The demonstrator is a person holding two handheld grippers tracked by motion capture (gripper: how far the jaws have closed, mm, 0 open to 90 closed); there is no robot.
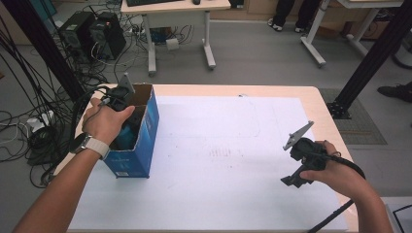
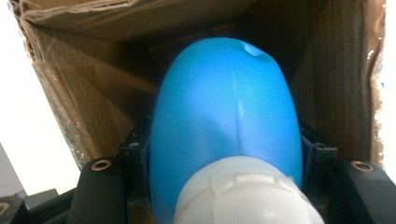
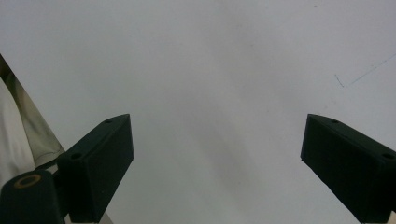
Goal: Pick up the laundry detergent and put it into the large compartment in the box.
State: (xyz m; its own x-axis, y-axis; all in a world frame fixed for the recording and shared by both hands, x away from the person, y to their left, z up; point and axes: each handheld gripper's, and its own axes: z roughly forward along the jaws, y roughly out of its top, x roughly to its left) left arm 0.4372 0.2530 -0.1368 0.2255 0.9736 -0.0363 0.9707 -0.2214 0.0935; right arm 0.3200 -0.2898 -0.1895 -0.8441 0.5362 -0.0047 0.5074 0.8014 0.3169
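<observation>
White-capped blue bottle [image 2: 224,126] inside cardboard box [image 2: 84,88]

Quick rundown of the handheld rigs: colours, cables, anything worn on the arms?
Both grippers are black, each topped by a grey three-cornered plate: left gripper, right gripper. Black cables trail from both. Right gripper's jaws are blocky black pads. Bare forearms, no sleeves; wristwatch with light band on left wrist.

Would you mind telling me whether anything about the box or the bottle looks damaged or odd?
The blue bottle has a small dent near its far end, at upper right in the left gripper view. The cardboard box has ragged, torn edges around its opening. Nothing looks spilled.
</observation>
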